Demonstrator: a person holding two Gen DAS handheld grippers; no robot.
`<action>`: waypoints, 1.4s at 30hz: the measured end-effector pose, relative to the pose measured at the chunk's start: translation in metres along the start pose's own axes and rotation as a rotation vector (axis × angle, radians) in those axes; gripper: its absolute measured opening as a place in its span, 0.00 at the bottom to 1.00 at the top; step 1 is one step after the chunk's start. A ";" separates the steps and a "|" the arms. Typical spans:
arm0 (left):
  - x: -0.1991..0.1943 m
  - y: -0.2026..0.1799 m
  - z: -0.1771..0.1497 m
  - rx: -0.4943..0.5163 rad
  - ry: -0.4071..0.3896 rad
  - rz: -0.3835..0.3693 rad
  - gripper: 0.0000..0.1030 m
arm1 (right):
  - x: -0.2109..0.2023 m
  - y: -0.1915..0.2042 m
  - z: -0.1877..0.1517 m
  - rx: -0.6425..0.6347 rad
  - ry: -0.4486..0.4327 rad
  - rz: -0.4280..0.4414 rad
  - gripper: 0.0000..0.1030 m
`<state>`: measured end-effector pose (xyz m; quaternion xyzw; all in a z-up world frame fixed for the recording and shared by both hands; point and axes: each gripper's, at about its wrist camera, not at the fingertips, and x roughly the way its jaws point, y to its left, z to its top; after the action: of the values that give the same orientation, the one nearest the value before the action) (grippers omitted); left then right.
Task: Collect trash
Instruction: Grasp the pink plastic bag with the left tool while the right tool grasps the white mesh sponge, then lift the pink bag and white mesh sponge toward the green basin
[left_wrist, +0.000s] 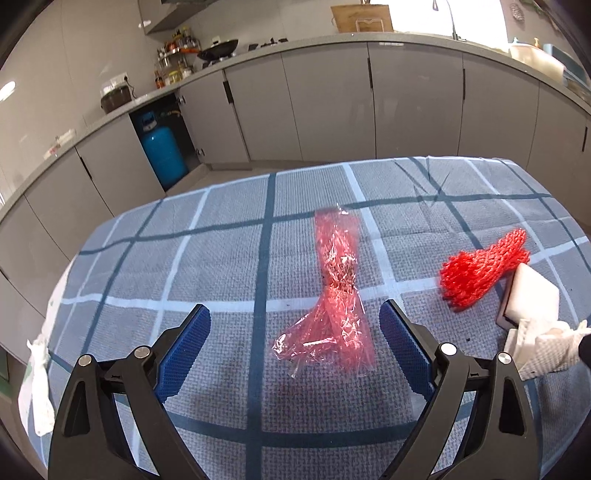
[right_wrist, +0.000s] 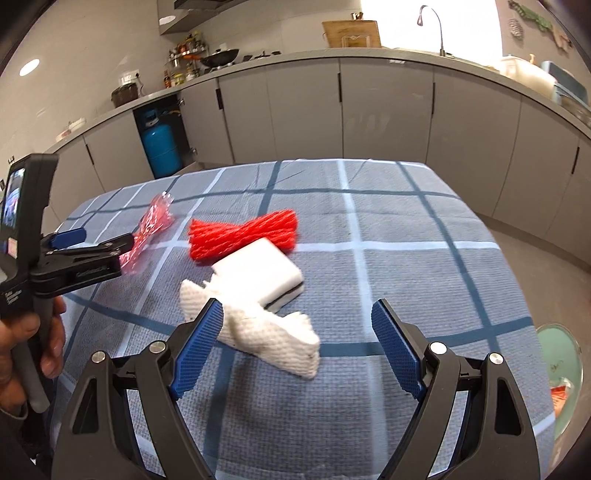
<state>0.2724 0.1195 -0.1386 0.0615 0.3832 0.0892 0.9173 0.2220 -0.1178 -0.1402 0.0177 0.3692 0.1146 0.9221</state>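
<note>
A crinkled red cellophane wrapper (left_wrist: 338, 295) (right_wrist: 153, 229) lies on the checked tablecloth (left_wrist: 221, 266) (right_wrist: 406, 258). My left gripper (left_wrist: 295, 317) hovers open just before its near end, nothing between the blue pads. To the right lie a red foam net (left_wrist: 480, 269) (right_wrist: 243, 236), a white foam block (left_wrist: 528, 299) (right_wrist: 258, 275) and a white foam net sleeve (left_wrist: 543, 347) (right_wrist: 266, 332). My right gripper (right_wrist: 297, 314) stands open above the white sleeve, its left pad (right_wrist: 199, 339) over one end. From the right wrist view the left gripper (right_wrist: 99, 240) shows at the left, held by a hand.
A green bin (right_wrist: 559, 369) with some trash inside stands beside the table at the right. A white plastic bag (left_wrist: 35, 391) hangs at the table's left edge. Grey kitchen cabinets (left_wrist: 332, 103) and a blue gas cylinder (left_wrist: 162, 151) lie beyond the table.
</note>
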 end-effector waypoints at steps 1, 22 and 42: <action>0.002 0.000 0.000 -0.001 0.004 -0.002 0.89 | 0.002 0.001 0.000 -0.002 0.004 0.005 0.79; 0.009 -0.003 -0.002 -0.007 0.029 -0.082 0.72 | 0.010 0.014 -0.010 -0.064 0.080 0.054 0.19; -0.035 0.003 -0.005 0.022 -0.055 -0.057 0.17 | -0.034 0.019 -0.006 -0.039 -0.028 0.095 0.10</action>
<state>0.2446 0.1157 -0.1172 0.0628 0.3605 0.0572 0.9289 0.1900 -0.1077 -0.1192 0.0191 0.3526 0.1650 0.9209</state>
